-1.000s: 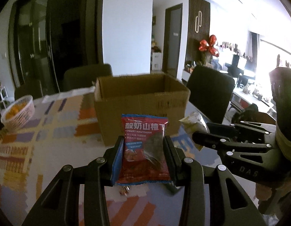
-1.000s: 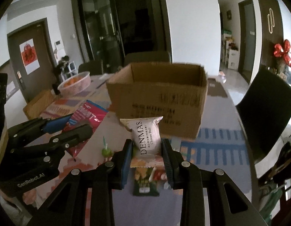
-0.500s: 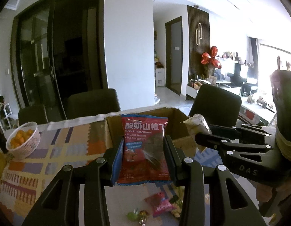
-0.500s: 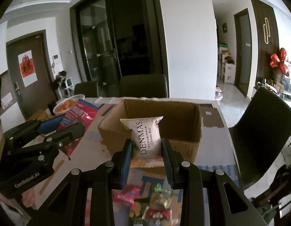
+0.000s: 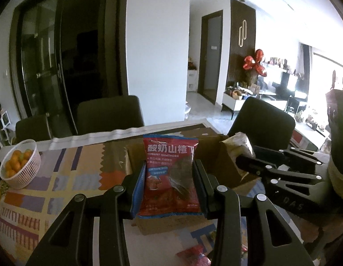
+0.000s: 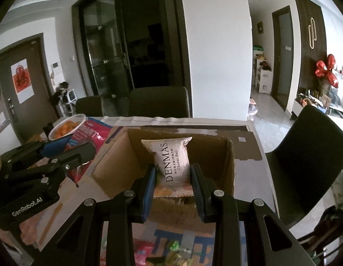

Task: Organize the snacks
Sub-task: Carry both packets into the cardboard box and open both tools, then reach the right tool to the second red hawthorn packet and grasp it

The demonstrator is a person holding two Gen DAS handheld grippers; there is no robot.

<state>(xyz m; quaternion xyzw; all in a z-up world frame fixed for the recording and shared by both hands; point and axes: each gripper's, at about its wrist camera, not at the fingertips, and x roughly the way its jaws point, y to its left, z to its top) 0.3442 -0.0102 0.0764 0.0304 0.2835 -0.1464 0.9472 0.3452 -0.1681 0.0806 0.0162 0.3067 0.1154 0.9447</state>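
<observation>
My left gripper (image 5: 169, 186) is shut on a red yogurt hawthorn snack bag (image 5: 169, 173), held upright over the near edge of an open cardboard box (image 5: 224, 164). My right gripper (image 6: 172, 184) is shut on a white Denmas cheese ball packet (image 6: 173, 161), held upright above the same box (image 6: 118, 161). The right gripper also shows in the left wrist view (image 5: 249, 157) with its packet (image 5: 238, 144). The left gripper also shows in the right wrist view (image 6: 67, 148) with the red bag (image 6: 87, 133).
A white basket of oranges (image 5: 20, 164) stands at the table's far left. Several loose snack packets (image 6: 171, 250) lie on the patterned tablecloth (image 5: 60, 177) in front of the box. Dark chairs (image 5: 109, 115) stand around the table, one at the right (image 6: 304, 155).
Both grippers have risen and moved forward with their packets. The view now looks down into the open box, and both packets are over it.
</observation>
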